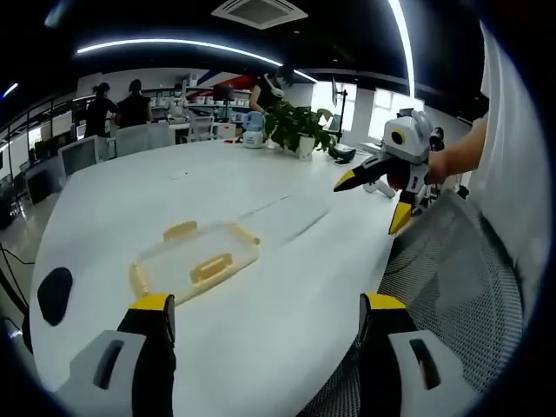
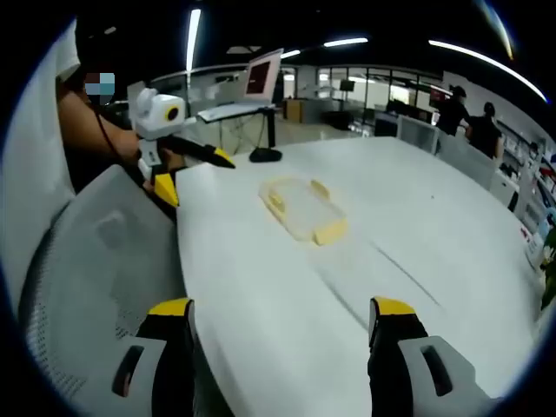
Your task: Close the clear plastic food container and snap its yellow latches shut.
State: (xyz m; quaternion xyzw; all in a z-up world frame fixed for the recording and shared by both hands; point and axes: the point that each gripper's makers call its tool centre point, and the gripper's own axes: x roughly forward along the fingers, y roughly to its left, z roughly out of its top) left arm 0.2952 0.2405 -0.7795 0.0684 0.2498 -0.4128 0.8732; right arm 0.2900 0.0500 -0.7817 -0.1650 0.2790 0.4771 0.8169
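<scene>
A clear plastic food container [image 1: 198, 258] with yellow latches lies flat on the white table [image 1: 261, 182], lid on it; a latch [image 1: 211, 268] sticks out at its near side. My left gripper [image 1: 265, 314] is open, short of the container and a little to its right. My right gripper [image 1: 375, 201] comes in from the right, held open above the table edge. In the right gripper view the container [image 2: 301, 208] lies mid-table, my right gripper [image 2: 282, 317] is open well short of it, and the left gripper [image 2: 193, 171] is at the left, open.
A grey mesh chair back [image 1: 452, 278] stands at the table's near edge, also seen as the chair [image 2: 95, 261]. A potted plant [image 1: 295, 129] and a black mouse-like object [image 1: 54, 291] are on the table. A monitor [image 2: 262, 76] stands at one end. People stand in the background.
</scene>
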